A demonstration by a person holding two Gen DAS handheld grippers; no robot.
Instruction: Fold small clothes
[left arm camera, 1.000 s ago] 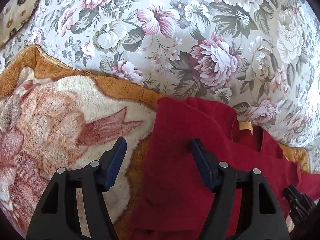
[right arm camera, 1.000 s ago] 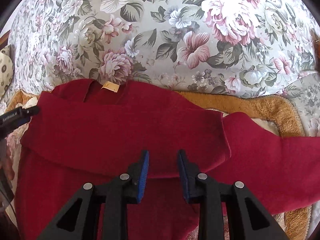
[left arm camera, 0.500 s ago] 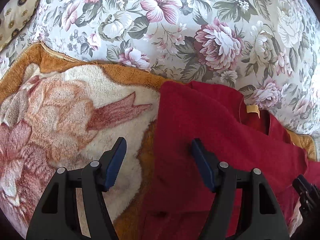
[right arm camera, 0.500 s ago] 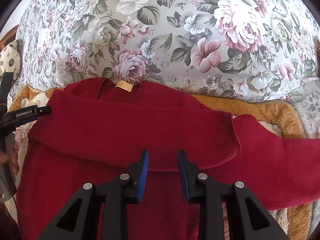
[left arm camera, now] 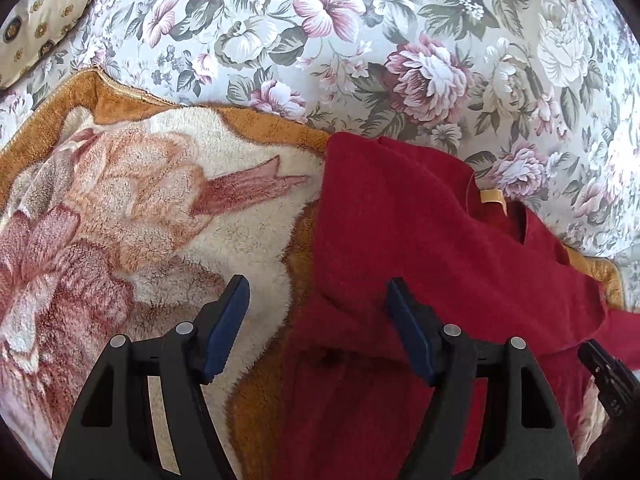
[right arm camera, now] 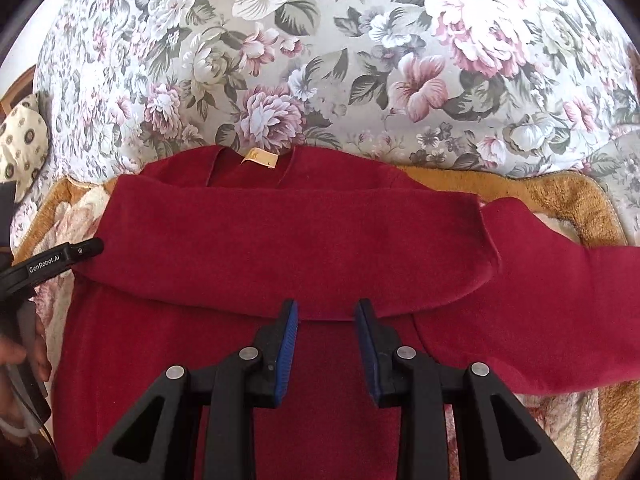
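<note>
Your left gripper [left arm camera: 318,312] is spread wide, empty, over the red sweater's [right arm camera: 280,248] edge on the plush blanket [left arm camera: 120,208]. Your right gripper [right arm camera: 326,326], narrowly parted and empty, hovers above the folded sleeve [right arm camera: 304,240]; the collar label [right arm camera: 259,157] sits at 12 o'clock.

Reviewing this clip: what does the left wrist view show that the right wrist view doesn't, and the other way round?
Only the left wrist view shows the large pink flower pattern on the fleece blanket and the open left gripper straddling the sweater's edge.

Only the right wrist view shows one sleeve folded across the chest, the other sleeve stretched out sideways, and the open right gripper above the folded sleeve's lower edge.

Both show the red sweater, its neck label, the flowered bedcover and a patterned pillow.
</note>
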